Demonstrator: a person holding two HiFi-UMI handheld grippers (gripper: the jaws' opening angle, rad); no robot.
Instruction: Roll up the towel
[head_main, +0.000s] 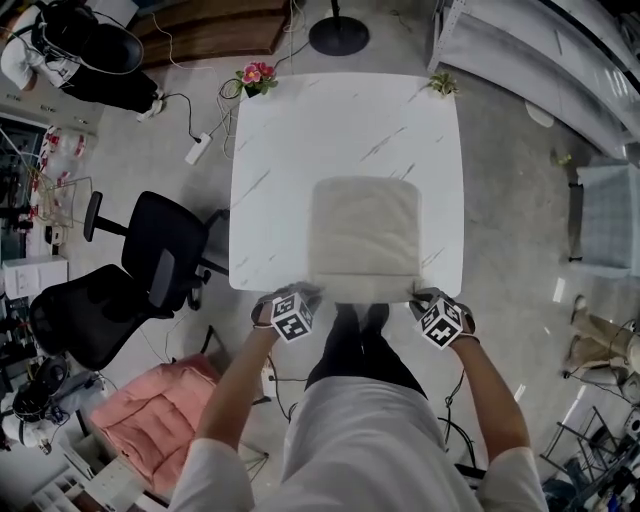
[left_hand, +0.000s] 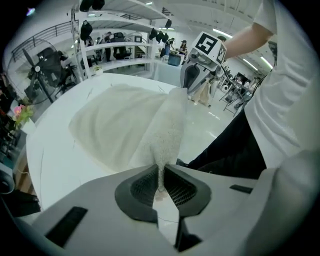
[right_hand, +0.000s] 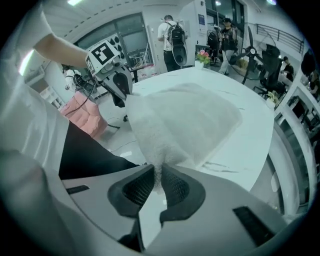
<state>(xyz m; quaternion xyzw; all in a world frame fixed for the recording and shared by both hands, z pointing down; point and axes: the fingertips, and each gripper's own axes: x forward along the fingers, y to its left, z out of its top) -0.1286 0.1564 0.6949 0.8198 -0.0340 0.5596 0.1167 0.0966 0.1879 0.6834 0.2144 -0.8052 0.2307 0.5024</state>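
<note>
Towel (head_main: 363, 240) laid on table (head_main: 280, 140), middle of frame. Lower corners pinched by left gripper (left_hand: 161, 189) and right gripper (right_hand: 157, 186). Only thin edge held: corner could be dropped if pulled unevenly, roll made crooked.

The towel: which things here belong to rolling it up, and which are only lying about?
Belong: cream terry towel; white marbled table under it; left gripper and right gripper, each shut on a towel corner.
Lying about: black office chair; pink cushion; pink flowers; white power strip.
</note>
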